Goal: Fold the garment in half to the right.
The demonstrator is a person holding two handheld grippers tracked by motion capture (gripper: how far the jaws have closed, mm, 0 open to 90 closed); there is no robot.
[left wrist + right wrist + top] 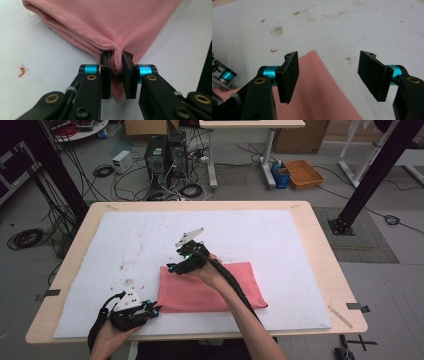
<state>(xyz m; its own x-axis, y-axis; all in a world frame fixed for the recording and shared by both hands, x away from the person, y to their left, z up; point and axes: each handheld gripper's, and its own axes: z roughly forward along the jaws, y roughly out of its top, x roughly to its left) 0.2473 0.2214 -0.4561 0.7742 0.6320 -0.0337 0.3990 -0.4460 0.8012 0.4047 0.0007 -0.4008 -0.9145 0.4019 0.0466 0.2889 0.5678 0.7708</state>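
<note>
We are partway through folding a pink knit cloth (210,287), which lies as a flat, layered rectangle on the white foam mat (280,235) covering the pale wooden table (320,245), nearer the person's edge than the far one. From the stacked edges in the left gripper view we judge that at least one fold is already made.

Our left gripper (152,309) sits at the cloth's near left corner. Its jaws are closed tight on that corner, the fabric (115,37) bunching into a pinch between the pads.

Our right gripper (172,268) hovers at the far left corner. In its own view the jaws stand wide apart with nothing between them, and the cloth's corner (312,75) lies just below and between them, not yet gripped.

So one corner is secured and the other is only lined up. What we think remains is closing the right gripper on its corner, then carrying the left edge across to the right and smoothing the result. Whether further folds are wanted we cannot tell.
</note>
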